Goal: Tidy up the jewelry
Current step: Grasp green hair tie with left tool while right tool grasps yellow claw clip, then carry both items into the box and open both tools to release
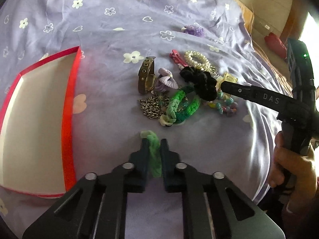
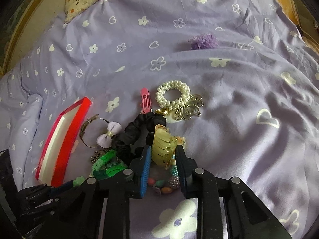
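A pile of jewelry lies on the purple bedsheet: a black scrunchie [image 1: 201, 81], a pearl bracelet [image 1: 196, 59], a green braided band [image 1: 183, 107], a metal chain [image 1: 152, 106], a brown strap [image 1: 146, 74] and a pink clip [image 1: 176, 58]. My left gripper [image 1: 154, 142] is shut on a light green braided band [image 1: 154, 155], held above the sheet in front of the pile. My right gripper [image 2: 163, 151] is open, its fingers on either side of a pale yellow claw clip [image 2: 161, 149]. A red-edged open box [image 1: 35, 123] lies to the left.
A purple pom-pom [image 2: 203, 40] lies farther back on the sheet. Colourful beads [image 2: 165, 183] lie under the right gripper. A lilac bow on a metal ring [image 2: 109, 134] sits beside the box [image 2: 63, 139]. A wooden headboard [image 1: 265, 10] stands at the right.
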The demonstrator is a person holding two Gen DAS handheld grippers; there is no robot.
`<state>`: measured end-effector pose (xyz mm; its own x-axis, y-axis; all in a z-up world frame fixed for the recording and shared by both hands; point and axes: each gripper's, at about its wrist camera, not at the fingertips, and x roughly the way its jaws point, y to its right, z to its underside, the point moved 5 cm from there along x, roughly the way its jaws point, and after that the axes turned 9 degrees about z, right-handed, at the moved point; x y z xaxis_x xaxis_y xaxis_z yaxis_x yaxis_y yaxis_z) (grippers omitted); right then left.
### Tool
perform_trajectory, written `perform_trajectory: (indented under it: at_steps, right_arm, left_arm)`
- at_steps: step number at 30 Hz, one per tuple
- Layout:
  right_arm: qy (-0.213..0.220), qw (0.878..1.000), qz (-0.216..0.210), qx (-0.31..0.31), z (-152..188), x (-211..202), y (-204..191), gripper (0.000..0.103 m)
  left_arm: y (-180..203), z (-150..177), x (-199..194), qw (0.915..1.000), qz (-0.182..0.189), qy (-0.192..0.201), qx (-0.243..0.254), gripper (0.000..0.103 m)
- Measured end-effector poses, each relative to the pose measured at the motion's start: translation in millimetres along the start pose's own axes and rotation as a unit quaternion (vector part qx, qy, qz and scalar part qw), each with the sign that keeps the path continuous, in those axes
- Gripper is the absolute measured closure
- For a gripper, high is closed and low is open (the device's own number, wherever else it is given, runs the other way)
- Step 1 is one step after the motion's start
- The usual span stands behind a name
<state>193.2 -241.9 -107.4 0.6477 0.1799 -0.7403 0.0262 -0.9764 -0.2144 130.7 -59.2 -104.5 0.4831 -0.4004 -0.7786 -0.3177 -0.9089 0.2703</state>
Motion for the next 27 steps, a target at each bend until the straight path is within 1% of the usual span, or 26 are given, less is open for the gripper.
perform_trajectory:
  at_steps: [4,7,13,16,21,27]
  right_arm:
    - [0.011,1.000,-0.014,0.001,2,-16,-3,0.078]
    - [0.014,1.000,-0.028,-0.004,5,-27,-12,0.078]
    - [0.013,0.998,-0.062,-0.015,13,-43,-36,0.078]
    - [0.013,0.997,-0.076,-0.030,15,-48,-54,0.078]
    - [0.009,0.994,-0.098,-0.050,20,-52,-83,0.078]
    - [-0.006,0.990,-0.124,-0.074,29,-47,-119,0.078]
  left_arm:
    - [-2,-1,-11,0.9999,0.002,0.015,-0.003,0.098]
    - [-8,-1,-21,0.9996,0.009,0.024,-0.015,0.098]
    - [-20,-1,-43,0.9983,0.011,0.047,-0.032,0.098]
    - [-26,-1,-56,0.9974,0.010,0.060,-0.037,0.098]
    - [-38,1,-75,0.9958,0.001,0.078,-0.048,0.098]
    - [-67,7,-94,0.9928,-0.020,0.094,-0.072,0.098]
